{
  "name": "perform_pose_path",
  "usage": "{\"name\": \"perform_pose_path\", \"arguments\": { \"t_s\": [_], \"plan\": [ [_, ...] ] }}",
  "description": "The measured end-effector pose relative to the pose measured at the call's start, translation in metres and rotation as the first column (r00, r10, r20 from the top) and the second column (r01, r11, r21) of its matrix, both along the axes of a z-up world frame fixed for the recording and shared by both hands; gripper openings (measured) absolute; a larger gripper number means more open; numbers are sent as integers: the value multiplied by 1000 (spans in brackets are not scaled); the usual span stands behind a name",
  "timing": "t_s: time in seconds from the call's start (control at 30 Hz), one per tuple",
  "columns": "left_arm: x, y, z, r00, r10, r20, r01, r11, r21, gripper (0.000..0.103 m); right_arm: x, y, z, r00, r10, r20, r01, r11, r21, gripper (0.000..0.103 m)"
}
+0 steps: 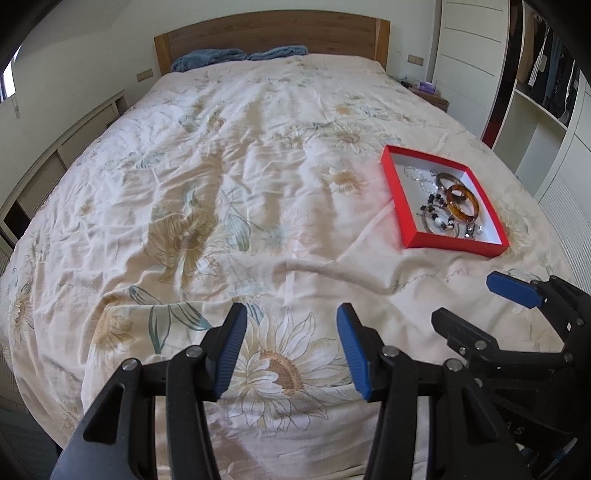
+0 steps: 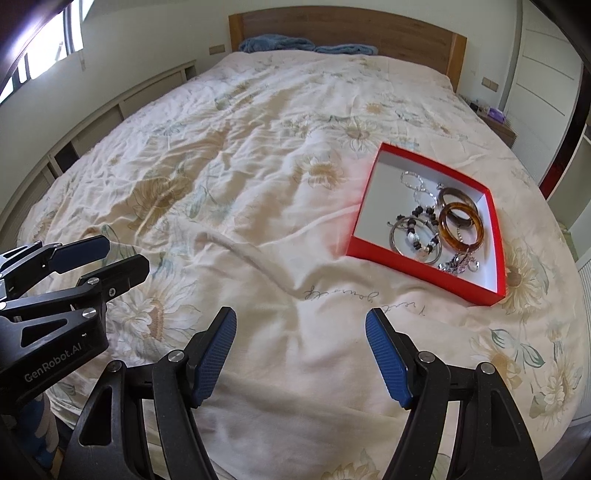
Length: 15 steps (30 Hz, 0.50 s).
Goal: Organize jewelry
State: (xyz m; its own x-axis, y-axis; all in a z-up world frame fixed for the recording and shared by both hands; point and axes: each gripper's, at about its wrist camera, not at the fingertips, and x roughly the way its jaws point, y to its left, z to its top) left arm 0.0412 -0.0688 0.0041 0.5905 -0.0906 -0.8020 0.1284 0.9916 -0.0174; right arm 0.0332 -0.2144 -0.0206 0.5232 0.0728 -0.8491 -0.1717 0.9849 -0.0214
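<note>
Both empty: left gripper (image 1: 291, 350) and right gripper (image 2: 301, 350) spread wide above the quilt (image 1: 229, 177). Jewelry piled in the red box (image 2: 496, 236), ahead to the right. Probably best to approach from above, pinching the amber bangle (image 2: 461, 229) by its rim, clear of the tangled beaded bracelet (image 2: 417, 236)

Jewelry (image 2: 436, 225) lies in a box (image 2: 424, 271) on the bed's (image 2: 240, 166) right.

You are in a home bedroom: a wide bed (image 1: 240, 166) with wooden headboard (image 1: 273, 33), flowered quilt (image 2: 240, 147), and an open wardrobe (image 1: 546, 74) with hanging clothes.
</note>
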Motion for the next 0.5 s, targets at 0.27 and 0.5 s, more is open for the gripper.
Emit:
{"name": "perform_pose_path", "arguments": {
  "t_s": [0.27,0.5],
  "plan": [
    [-21,-2,15,999,-13,47,14,999,-35,49,-25,1,22,998,10,58,-10,1000,-1,72],
    [-36,0,22,997,-19,70,24,998,-66,49,-44,-5,36,995,-9,96,9,1000,2,72]
  ]
}}
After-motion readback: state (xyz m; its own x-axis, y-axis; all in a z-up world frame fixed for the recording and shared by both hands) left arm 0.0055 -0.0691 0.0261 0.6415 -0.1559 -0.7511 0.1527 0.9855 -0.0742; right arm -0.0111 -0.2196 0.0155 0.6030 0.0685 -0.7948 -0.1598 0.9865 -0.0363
